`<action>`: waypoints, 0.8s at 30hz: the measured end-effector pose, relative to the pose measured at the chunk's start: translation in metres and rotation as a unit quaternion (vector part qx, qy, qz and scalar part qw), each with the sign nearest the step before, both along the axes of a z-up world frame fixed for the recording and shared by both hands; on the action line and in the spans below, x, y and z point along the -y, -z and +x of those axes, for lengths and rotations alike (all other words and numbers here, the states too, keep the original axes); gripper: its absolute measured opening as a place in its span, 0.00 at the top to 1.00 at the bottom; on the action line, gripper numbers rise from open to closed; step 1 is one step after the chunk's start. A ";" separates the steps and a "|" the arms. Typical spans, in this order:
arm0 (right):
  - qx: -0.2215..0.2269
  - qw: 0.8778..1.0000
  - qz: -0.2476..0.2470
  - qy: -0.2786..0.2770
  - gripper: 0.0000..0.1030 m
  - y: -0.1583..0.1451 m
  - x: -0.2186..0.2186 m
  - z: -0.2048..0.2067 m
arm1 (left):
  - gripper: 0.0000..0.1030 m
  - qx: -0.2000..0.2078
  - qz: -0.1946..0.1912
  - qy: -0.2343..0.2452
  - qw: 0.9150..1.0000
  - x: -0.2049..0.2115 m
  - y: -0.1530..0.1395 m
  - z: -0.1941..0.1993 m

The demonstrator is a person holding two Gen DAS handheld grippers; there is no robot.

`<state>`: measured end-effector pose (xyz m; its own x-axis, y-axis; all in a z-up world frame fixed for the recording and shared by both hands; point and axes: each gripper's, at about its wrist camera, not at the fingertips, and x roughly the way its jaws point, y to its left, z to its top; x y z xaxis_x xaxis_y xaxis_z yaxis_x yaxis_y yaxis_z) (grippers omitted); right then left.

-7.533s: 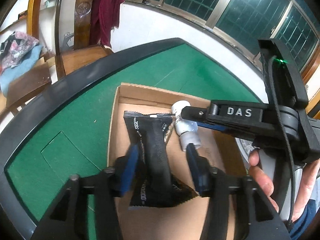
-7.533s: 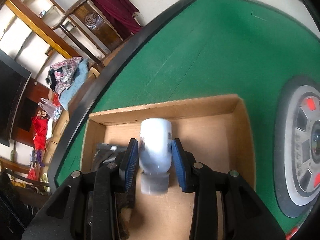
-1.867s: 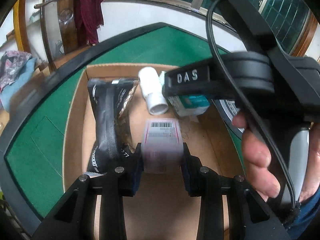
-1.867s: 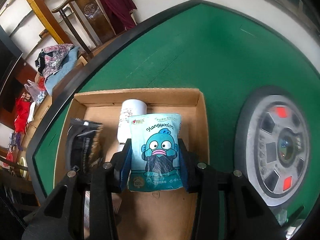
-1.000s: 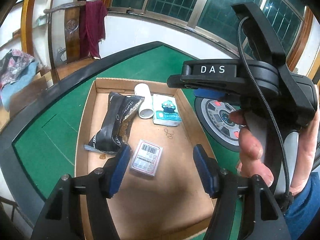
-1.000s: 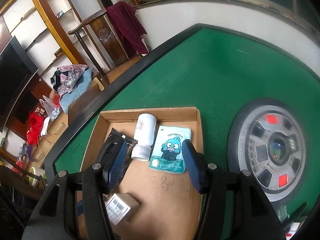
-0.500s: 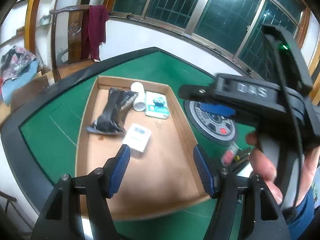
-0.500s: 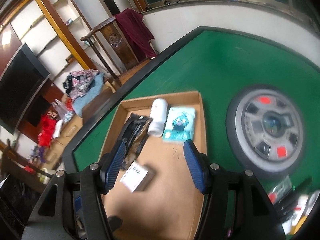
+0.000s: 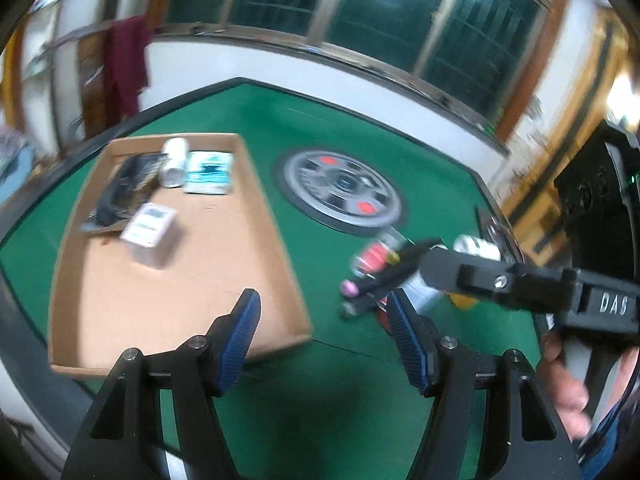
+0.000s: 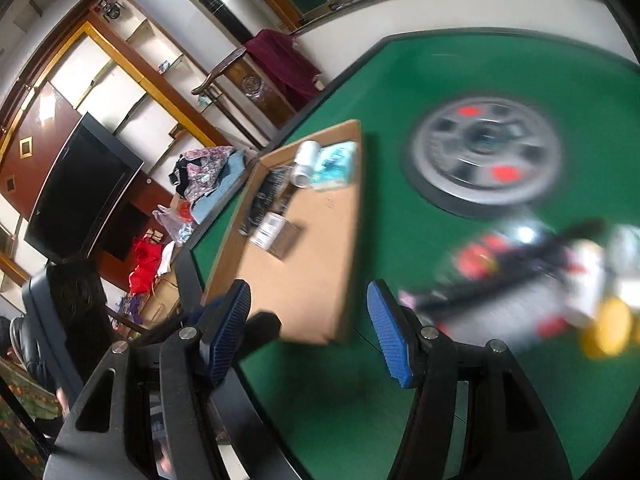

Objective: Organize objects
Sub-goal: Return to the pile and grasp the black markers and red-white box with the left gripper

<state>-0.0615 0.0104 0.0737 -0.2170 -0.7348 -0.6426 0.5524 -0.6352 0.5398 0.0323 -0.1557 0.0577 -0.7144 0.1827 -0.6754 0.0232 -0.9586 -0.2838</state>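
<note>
1. A lived-in home room: a green felt tabletop [image 10: 460,64] with a round dial panel [image 10: 486,156] at its centre, like a mahjong table.
2. A television [image 10: 80,188] and wall shelves [image 10: 120,64].
3. A wooden chair [image 10: 248,76] draped with dark red cloth [image 10: 280,64].
4. Heaped clothes [image 10: 208,172] nearby.

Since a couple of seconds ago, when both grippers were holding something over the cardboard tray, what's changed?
Both let go: the small barcoded box and the blue cartoon pouch now lie in the cardboard tray. The left gripper and right gripper, jaws open and empty, have pulled back and swung toward the pile of loose items on the green felt. The black packet and white bottle stayed put.
</note>
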 end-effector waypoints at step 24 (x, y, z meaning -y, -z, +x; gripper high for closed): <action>0.054 0.982 -0.029 0.178 0.40 0.034 -0.161 -0.039 | 0.43 0.022 -0.150 0.171 0.974 -0.112 0.032 -0.056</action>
